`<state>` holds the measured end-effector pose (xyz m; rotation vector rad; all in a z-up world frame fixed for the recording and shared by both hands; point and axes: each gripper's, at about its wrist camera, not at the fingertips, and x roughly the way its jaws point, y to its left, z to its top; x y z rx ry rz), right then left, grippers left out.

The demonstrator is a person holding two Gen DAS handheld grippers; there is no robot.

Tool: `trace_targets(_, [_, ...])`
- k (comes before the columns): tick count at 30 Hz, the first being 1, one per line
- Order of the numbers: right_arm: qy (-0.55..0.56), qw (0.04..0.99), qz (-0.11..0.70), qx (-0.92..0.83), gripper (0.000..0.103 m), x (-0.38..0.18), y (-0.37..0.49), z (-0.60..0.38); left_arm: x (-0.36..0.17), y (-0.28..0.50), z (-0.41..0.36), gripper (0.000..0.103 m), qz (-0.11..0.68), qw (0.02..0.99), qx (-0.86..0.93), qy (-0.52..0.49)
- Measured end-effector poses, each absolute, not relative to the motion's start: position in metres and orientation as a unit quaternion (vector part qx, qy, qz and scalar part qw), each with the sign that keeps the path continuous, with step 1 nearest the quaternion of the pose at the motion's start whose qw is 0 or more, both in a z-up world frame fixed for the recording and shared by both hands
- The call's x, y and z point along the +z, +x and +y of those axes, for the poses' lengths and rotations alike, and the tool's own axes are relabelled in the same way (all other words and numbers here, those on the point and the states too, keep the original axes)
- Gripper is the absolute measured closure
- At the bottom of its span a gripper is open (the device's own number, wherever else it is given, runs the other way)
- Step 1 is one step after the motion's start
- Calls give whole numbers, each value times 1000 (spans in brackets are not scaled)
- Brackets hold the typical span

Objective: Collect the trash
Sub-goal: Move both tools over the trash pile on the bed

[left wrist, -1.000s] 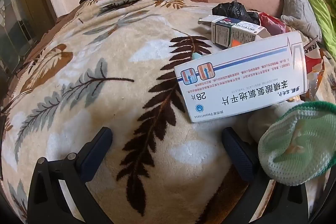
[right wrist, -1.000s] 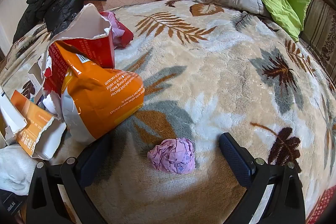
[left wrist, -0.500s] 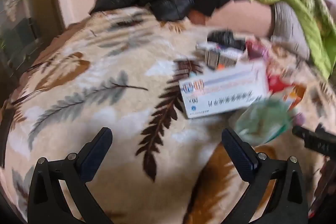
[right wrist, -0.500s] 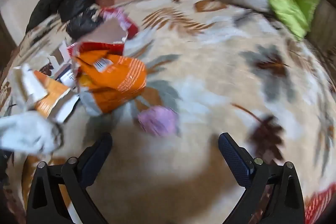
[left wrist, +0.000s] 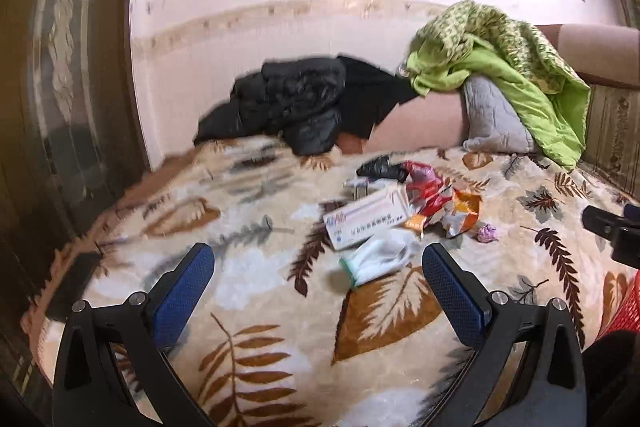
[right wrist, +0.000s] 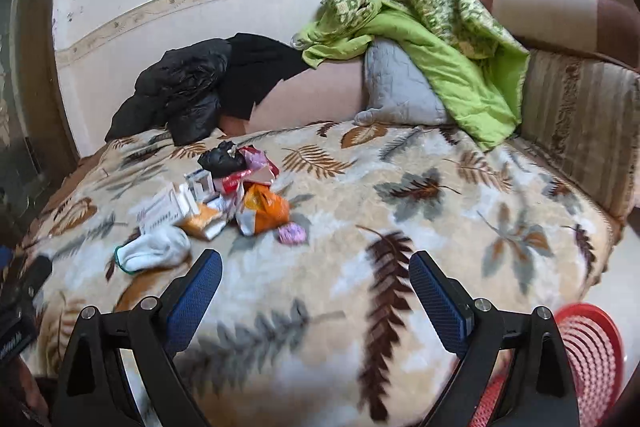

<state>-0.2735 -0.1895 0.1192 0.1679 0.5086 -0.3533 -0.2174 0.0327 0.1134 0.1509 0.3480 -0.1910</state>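
Both the left gripper (left wrist: 318,269) and the right gripper (right wrist: 316,277) are hanging empty, the right one's jaws closing, while the trash pile (right wrist: 224,195) is lying, somewhat blurred, toward the blanket's (right wrist: 400,227) far left edge.

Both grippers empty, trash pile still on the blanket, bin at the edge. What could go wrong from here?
1. The white sock lies against the trash pile beside the white medicine box; it may get binned by mistake.
2. The torn orange bag lies open; a grasp could spill whatever remains.
3. The crumpled purple paper sits on plush blanket; the right gripper, jaws closing on nothing, may pinch fabric.
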Motion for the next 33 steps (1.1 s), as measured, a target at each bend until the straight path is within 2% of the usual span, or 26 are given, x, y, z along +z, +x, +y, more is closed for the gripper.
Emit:
trace_targets(3, [64, 948, 253, -180, 7, 120, -272, -184, 109, -219, 18, 0, 177, 974, -99, 106])
trace_targets(5, [53, 945, 265, -184, 12, 118, -270, -185, 107, -217, 11, 0, 185, 971, -104, 114])
trace_targets(7, [52, 944, 264, -190, 12, 115, -275, -188, 105, -217, 9, 0, 186, 970, -104, 117])
trace_targets(33, [39, 936, 287, -201, 12, 111, -270, -187, 102, -194, 31, 0, 249, 961, -109, 57])
